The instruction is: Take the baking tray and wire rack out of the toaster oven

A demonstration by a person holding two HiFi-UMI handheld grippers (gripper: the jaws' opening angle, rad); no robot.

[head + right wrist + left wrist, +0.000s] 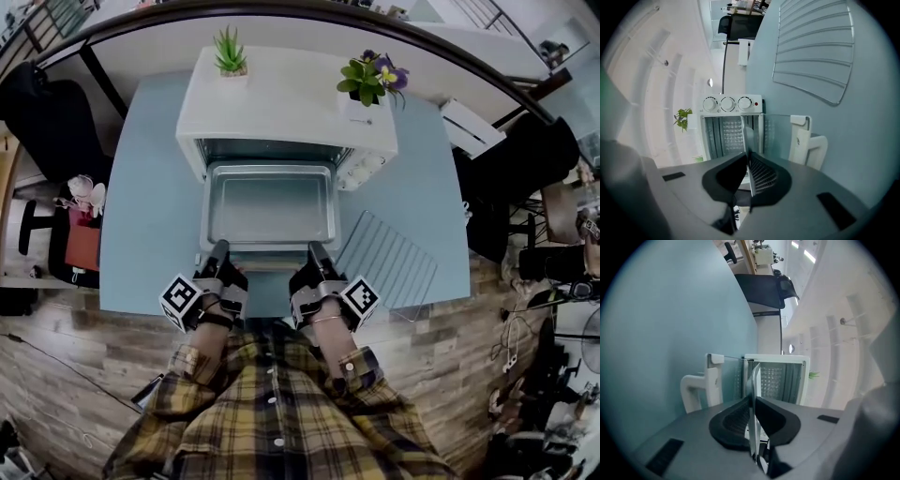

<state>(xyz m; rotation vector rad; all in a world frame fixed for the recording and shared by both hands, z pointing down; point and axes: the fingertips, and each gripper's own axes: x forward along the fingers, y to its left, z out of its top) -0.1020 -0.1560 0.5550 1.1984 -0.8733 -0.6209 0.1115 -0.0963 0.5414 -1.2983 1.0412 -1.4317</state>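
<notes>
The silver baking tray (272, 206) sticks out of the white toaster oven (281, 103), over its lowered glass door. My left gripper (217, 255) is shut on the tray's near rim at the left, and my right gripper (319, 255) is shut on the same rim at the right. In the left gripper view the thin tray edge (753, 380) runs between the dark pads of the left gripper (752, 423). In the right gripper view the tray edge (749, 136) is pinched by the right gripper (749, 176). The wire rack (386, 260) lies flat on the blue table, right of the oven.
Two potted plants (230, 52) (370, 80) stand on the oven's top. The door's white handle (701, 390) shows beside the tray. The blue table (141, 206) ends just in front of the person's plaid shirt. Black chairs (52, 122) stand around the table.
</notes>
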